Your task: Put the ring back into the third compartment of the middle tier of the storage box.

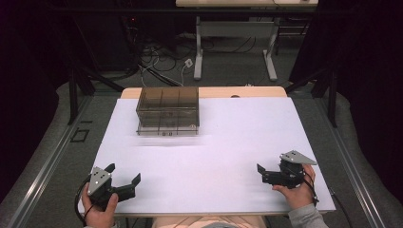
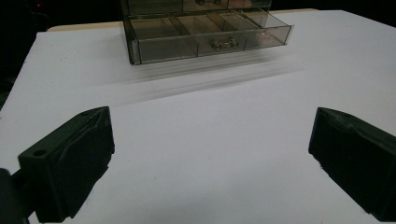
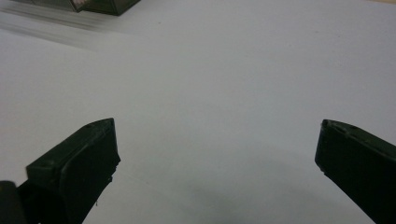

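A smoky transparent drawer box (image 1: pixel 167 110) sat at the upper centre of the white table (image 1: pixel 228 142). The left hand-held gripper (image 1: pixel 124 178) at lower left and the right hand-held gripper (image 1: pixel 260 174) at lower right both had jaws spread wide, holding nothing.

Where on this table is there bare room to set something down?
Nearly everywhere on the white table: the broad middle between the open left gripper and open right gripper, and the whole right half beside the smoky drawer box. It is occupied at the far left by the box, and at the near corners by the hands.
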`<state>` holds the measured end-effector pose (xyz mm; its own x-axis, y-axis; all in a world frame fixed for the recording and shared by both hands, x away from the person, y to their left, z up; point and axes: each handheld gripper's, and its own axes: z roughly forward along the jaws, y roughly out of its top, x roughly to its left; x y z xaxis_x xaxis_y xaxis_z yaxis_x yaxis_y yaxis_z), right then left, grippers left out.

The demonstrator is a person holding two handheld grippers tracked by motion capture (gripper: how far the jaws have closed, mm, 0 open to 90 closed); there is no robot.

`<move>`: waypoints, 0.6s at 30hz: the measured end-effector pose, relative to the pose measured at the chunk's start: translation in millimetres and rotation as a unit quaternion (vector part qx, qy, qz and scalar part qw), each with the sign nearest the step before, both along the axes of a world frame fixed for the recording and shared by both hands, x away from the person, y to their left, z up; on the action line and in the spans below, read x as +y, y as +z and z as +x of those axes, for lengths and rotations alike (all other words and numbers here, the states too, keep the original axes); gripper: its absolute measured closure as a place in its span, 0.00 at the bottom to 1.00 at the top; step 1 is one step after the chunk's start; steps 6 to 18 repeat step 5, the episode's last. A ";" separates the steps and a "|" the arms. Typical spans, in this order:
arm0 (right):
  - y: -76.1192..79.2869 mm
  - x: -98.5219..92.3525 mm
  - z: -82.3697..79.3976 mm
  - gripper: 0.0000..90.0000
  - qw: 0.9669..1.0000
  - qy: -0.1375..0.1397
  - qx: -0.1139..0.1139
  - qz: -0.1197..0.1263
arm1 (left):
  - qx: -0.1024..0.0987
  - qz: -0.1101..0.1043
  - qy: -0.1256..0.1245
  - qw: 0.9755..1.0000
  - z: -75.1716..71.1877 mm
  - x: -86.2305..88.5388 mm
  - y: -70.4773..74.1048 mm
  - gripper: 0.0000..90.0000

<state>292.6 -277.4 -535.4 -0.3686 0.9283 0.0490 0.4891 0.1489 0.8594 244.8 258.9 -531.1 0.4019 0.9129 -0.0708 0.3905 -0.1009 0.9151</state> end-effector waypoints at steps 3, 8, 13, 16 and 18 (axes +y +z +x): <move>-1.1 -1.5 1.0 0.00 1.000 -0.005 0.001 -0.003 | 0.001 0.000 0.000 1.000 0.3 0.0 -0.1 0.01; -1.8 -3.8 2.0 0.00 1.000 -0.006 -0.001 -0.007 | 0.001 -0.001 0.000 1.000 0.6 0.0 -0.2 0.01; -1.8 -3.8 2.0 0.00 1.000 -0.006 -0.001 -0.007 | 0.001 -0.001 0.000 1.000 0.6 0.0 -0.2 0.01; -1.8 -3.8 2.0 0.00 1.000 -0.006 -0.001 -0.007 | 0.001 -0.001 0.000 1.000 0.6 0.0 -0.2 0.01; -1.8 -3.8 2.0 0.00 1.000 -0.006 -0.001 -0.007 | 0.001 -0.001 0.000 1.000 0.6 0.0 -0.2 0.01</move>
